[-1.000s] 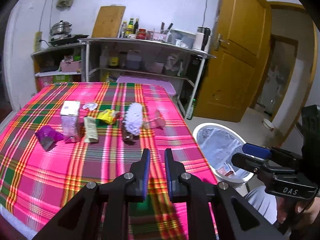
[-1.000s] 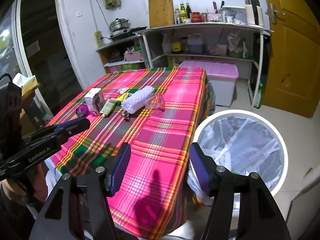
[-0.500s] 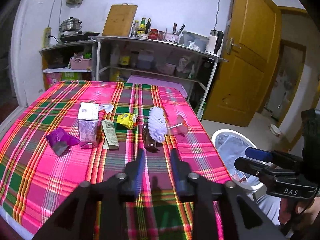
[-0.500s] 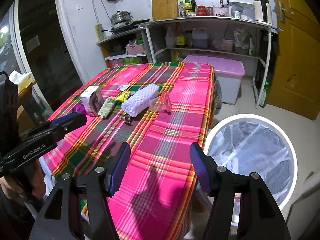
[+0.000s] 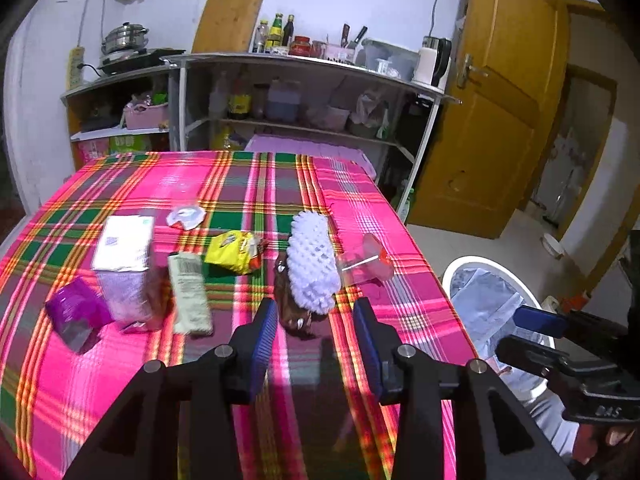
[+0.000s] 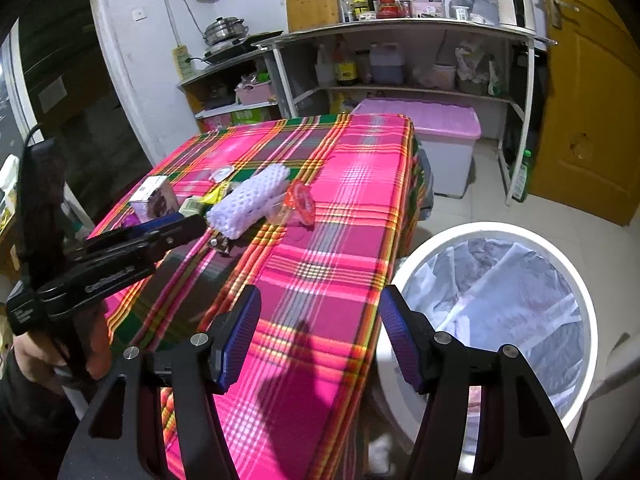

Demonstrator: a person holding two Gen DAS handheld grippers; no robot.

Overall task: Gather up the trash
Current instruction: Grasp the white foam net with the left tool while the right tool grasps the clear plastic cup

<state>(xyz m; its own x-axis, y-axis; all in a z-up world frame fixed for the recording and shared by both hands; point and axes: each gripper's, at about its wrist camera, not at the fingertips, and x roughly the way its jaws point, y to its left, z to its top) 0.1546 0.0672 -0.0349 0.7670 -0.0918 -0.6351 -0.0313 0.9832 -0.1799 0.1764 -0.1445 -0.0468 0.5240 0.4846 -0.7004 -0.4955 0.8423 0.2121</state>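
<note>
Trash lies across a plaid table point(image 5: 248, 184): a white foam net point(image 5: 312, 264), a brown wrapper point(image 5: 294, 312) under it, a yellow packet point(image 5: 234, 250), a clear red-lidded cup point(image 5: 366, 260), a green-white sachet point(image 5: 188, 292), a small carton point(image 5: 122, 256), a purple wrapper point(image 5: 78, 314) and a white lid point(image 5: 186, 216). My left gripper point(image 5: 316, 336) hovers just short of the brown wrapper, its jaws opening with nothing between them. My right gripper point(image 6: 320, 336) stands open over the table's near corner, empty. The white bin point(image 6: 500, 312) stands beside the table.
Metal shelves point(image 5: 304, 92) with bottles and pots line the back wall. A pink-lidded storage box point(image 6: 424, 128) sits on the floor behind the table. A yellow door point(image 5: 508, 100) is at the right. A hand point(image 6: 32, 356) holds the left gripper's handle.
My left gripper went from nearly shut to wide apart and advanced toward the foam net and brown wrapper. My right gripper drifted forward over the table corner, still open.
</note>
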